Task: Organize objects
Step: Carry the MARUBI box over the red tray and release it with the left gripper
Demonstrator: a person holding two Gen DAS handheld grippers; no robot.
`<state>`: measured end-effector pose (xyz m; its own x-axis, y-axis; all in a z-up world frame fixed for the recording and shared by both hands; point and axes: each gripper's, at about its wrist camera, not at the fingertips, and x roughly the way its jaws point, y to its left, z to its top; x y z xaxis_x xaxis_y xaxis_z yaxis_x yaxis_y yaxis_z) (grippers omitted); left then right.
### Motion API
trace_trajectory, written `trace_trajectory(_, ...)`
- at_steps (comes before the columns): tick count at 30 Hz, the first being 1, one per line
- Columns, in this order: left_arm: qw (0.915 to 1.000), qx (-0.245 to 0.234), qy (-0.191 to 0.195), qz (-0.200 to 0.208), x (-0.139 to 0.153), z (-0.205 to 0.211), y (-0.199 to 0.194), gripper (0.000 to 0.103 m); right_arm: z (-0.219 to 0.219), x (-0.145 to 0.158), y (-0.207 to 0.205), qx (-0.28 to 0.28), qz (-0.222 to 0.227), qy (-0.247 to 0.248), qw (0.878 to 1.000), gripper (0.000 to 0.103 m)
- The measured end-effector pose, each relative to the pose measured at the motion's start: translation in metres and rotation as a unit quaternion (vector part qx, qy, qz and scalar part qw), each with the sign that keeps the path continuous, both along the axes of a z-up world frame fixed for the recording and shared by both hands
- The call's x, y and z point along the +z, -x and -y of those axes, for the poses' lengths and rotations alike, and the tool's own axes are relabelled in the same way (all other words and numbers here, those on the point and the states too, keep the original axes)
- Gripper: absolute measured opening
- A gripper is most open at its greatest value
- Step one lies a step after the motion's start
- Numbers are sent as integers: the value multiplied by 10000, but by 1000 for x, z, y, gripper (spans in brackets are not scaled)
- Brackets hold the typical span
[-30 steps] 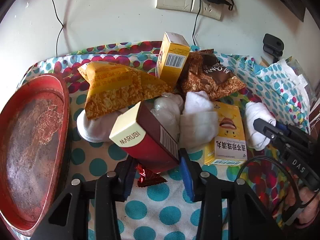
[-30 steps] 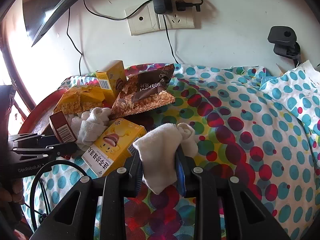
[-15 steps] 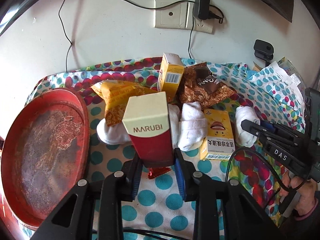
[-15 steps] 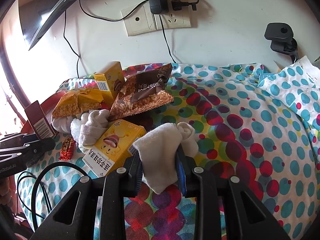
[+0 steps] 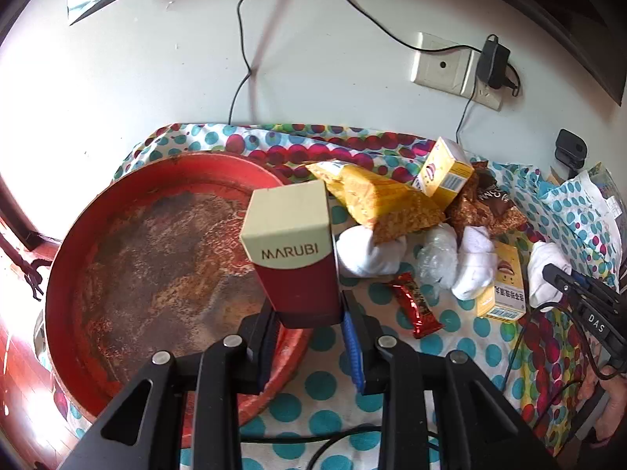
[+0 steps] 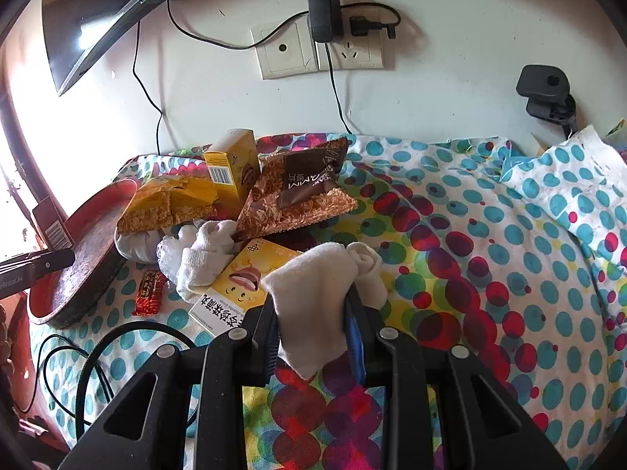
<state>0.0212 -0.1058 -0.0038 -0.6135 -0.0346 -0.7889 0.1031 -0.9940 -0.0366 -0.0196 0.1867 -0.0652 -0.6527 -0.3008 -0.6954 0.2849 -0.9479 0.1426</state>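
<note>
My left gripper (image 5: 309, 313) is shut on a maroon and cream MARUBI box (image 5: 292, 250), held upright above the right edge of the round red tray (image 5: 78, 258). In the right wrist view the same box (image 6: 51, 223) shows at the far left over the tray (image 6: 90, 258). My right gripper (image 6: 311, 313) is shut on a white sock (image 6: 313, 293), lifted a little above the dotted cloth (image 6: 509, 274). The pile beside the tray holds a yellow snack bag (image 5: 384, 199), a yellow carton (image 5: 446, 172), a brown snack bag (image 5: 486, 203), rolled white socks (image 5: 372, 252) and a flat yellow box (image 5: 507, 282).
A small red candy wrapper (image 5: 417, 307) lies on the cloth right of the tray. Wall sockets with a plugged charger (image 6: 323, 11) and hanging cables sit behind. A black clip mount (image 6: 544, 90) stands at the back right. Black cable loops (image 6: 98, 368) lie at the front left.
My left gripper lifted the MARUBI box off the pile, turned it upright and carried it left over the tray's edge, uncovering the red candy wrapper. My right gripper stayed put with the sock.
</note>
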Motion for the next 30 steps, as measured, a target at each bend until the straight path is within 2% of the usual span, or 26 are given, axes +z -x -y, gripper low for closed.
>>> trace_trajectory(7, 9984, 564, -32, 48, -7, 60, 4, 30, 25, 22, -7, 95, -132, -62, 9998, 27)
trace_trajectory(12, 9943, 1062, 44, 104, -19, 107, 9, 30, 62, 35, -13, 384, -237, -179, 9988, 27)
trace_trajectory(16, 9920, 1247, 15, 203, -28, 137, 15, 30, 97, 41, -17, 693, -254, -211, 9970, 27)
trace_trajectory(22, 9920, 1194, -130, 394, -43, 164, 30, 30, 154, 45, -24, 1203, -281, -294, 9919, 27)
trace_trajectory(27, 9936, 976, -19, 574, -50, 167, 43, 30, 202, 43, -29, 1606, -260, -368, 9860, 27)
trace_trajectory(30, 9947, 874, 31, 538, -52, 168, 46, 30, 228, 40, -32, 1772, -230, -385, 9832, 27)
